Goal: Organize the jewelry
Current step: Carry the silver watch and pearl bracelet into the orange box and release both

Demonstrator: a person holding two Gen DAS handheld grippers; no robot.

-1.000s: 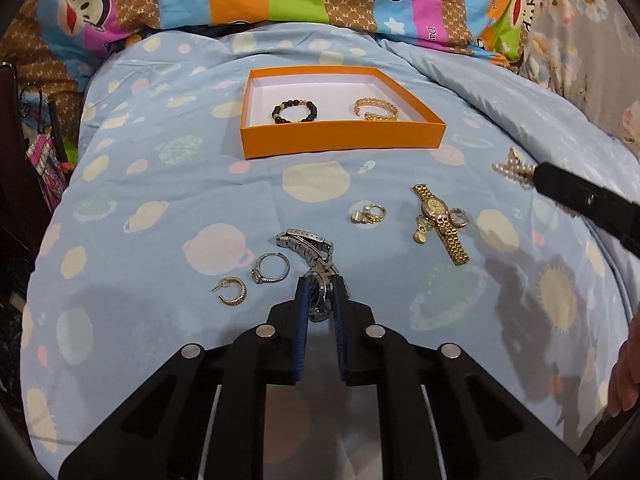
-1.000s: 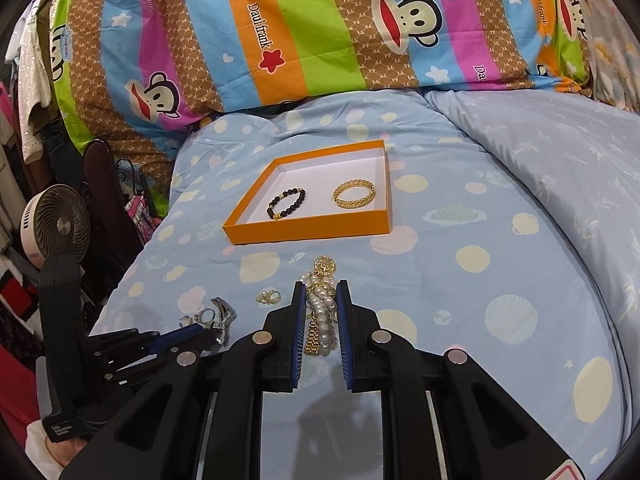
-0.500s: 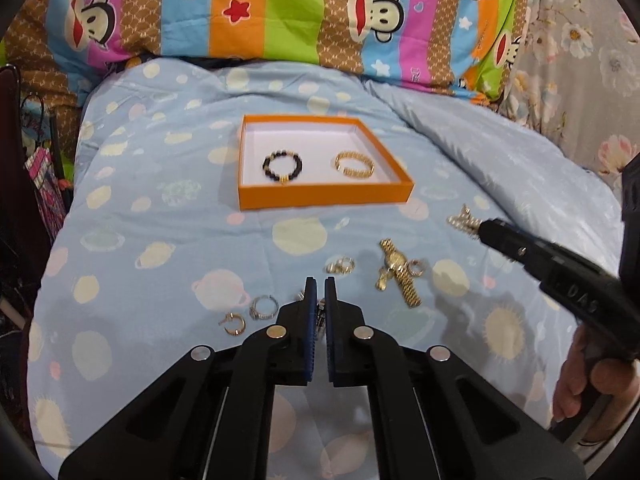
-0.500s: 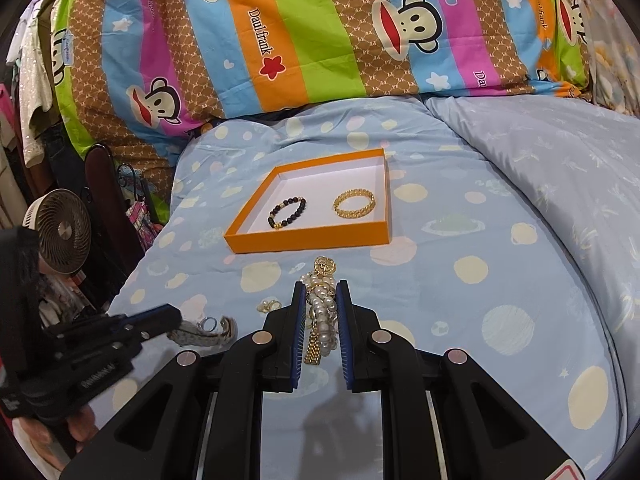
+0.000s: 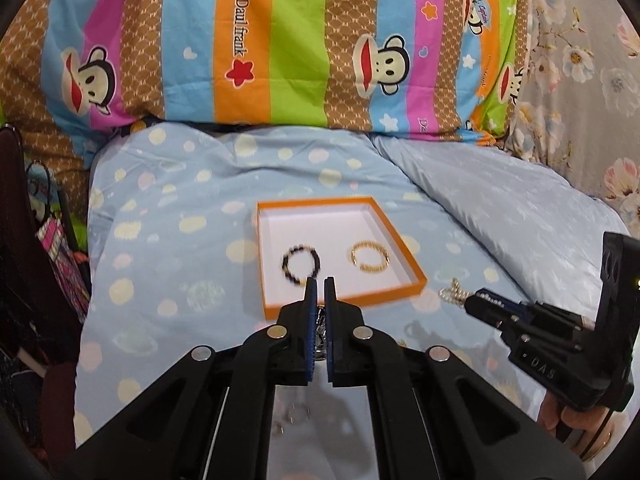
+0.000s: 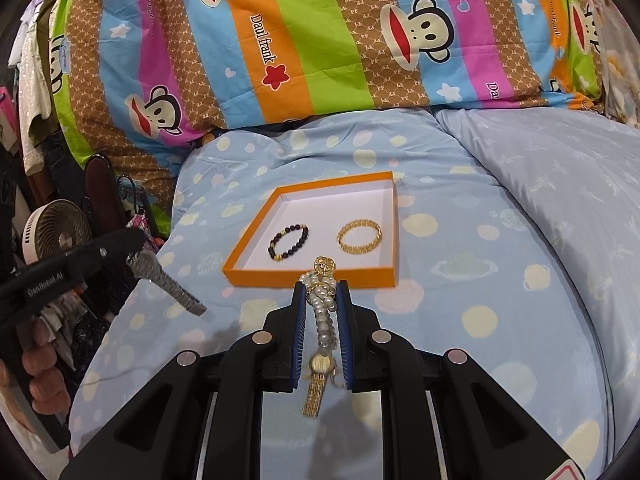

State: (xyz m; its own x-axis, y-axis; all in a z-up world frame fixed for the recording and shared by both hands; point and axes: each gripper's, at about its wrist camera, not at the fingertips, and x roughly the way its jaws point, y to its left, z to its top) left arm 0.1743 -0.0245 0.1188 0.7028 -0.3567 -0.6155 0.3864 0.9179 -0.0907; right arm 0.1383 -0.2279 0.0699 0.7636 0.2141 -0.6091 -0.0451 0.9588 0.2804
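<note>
An orange tray sits on the blue bedspread and holds a black bead bracelet and a gold bracelet. My left gripper is shut on a silver watch, whose band hangs above the bed left of the tray. My right gripper is shut on a pearl bracelet with a gold charm, just short of the tray's near wall. Beneath it a gold watch lies on the bedspread.
A striped monkey-print pillow lies behind the tray and a pale blue quilt to its right. A small fan and clutter stand off the bed's left edge. Blurred rings lie on the bedspread under my left gripper.
My left gripper closed on the silver watch and lifted it off the bed towards the tray. My right gripper, still holding the pearl bracelet, moved a little closer to the tray.
</note>
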